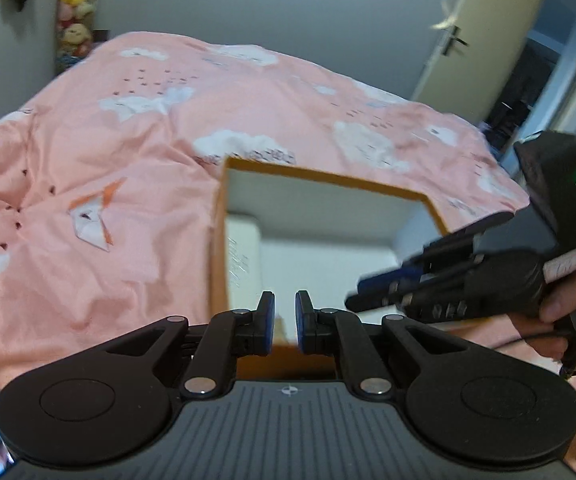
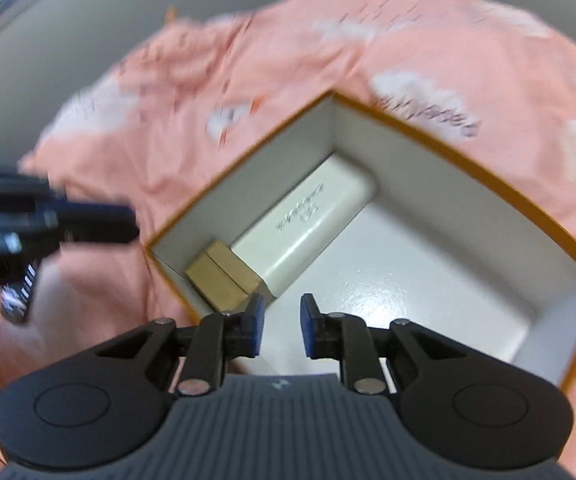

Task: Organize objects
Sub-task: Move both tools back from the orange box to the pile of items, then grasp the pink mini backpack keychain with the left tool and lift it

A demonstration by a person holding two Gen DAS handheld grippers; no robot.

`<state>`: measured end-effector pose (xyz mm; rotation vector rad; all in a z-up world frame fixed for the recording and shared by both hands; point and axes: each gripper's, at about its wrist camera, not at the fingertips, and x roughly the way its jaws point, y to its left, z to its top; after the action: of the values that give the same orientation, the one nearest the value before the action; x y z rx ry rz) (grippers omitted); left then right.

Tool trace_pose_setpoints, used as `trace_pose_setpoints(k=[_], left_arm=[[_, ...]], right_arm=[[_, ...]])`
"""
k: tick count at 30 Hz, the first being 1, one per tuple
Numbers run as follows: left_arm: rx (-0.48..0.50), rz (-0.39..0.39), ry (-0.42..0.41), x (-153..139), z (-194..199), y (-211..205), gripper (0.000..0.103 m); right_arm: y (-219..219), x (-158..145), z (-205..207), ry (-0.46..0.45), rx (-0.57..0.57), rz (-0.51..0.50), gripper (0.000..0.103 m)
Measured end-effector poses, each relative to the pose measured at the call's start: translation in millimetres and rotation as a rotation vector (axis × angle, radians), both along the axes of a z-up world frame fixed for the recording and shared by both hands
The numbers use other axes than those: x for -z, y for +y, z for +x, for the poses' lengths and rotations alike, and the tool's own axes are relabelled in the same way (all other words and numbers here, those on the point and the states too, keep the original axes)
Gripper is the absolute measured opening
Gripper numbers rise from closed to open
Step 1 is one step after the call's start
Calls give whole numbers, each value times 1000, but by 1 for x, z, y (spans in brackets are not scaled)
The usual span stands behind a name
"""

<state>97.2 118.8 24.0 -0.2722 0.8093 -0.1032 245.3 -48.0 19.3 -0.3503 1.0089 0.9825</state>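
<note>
Holding two packages (white, brown), orange box [image 2: 464, 168] sits open.

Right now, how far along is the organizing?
Done: a white box and a small brown carton already lie along one wall inside the orange-rimmed box on the pink bedspread. In hand: nothing; both the right gripper and left gripper have empty, parted jaws. Left: no loose items are visible.

The white box [image 2: 308, 224] inside the orange-edged carton [image 2: 468, 168] carries dark print, too blurred to read.
</note>
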Motion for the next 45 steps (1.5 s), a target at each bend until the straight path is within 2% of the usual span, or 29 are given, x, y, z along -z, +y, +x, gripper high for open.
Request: trace_pose_setpoints(k=[2,12,15,18,25,29,34,36,40,45], left_arm=[[38,-18,37,3,-12,-6,11],[149,1,249,44,-53,-31,11],[194,46,281,51,-69,-39,11],[235,82,306,60,-86,-46,17],[294,140,384,84,-108,-59,20],[329,178,375,89,-108,-70,19],[302,210,334,91,-100,-72,18],[290,203,315,90,-97,-70,18],[244,179,266,84,-84,-63,18],[169,111,202,76,-63,-53,19]], right_arm=[[-22,-6,-20,16,61,53,24],[-72,30,-127,151,222,149,24],[-81,35,-148,165,239,140,25],[-86,40,-164,190,249,136,25],[-86,58,-195,171,195,-11,26],[-80,68,-203,162,145,-84,27],[-69,73,-201,162,123,-76,27],[-66,70,-198,148,117,-48,22],[-60,61,-187,86,147,-21,22],[-52,57,-160,50,224,32,21]])
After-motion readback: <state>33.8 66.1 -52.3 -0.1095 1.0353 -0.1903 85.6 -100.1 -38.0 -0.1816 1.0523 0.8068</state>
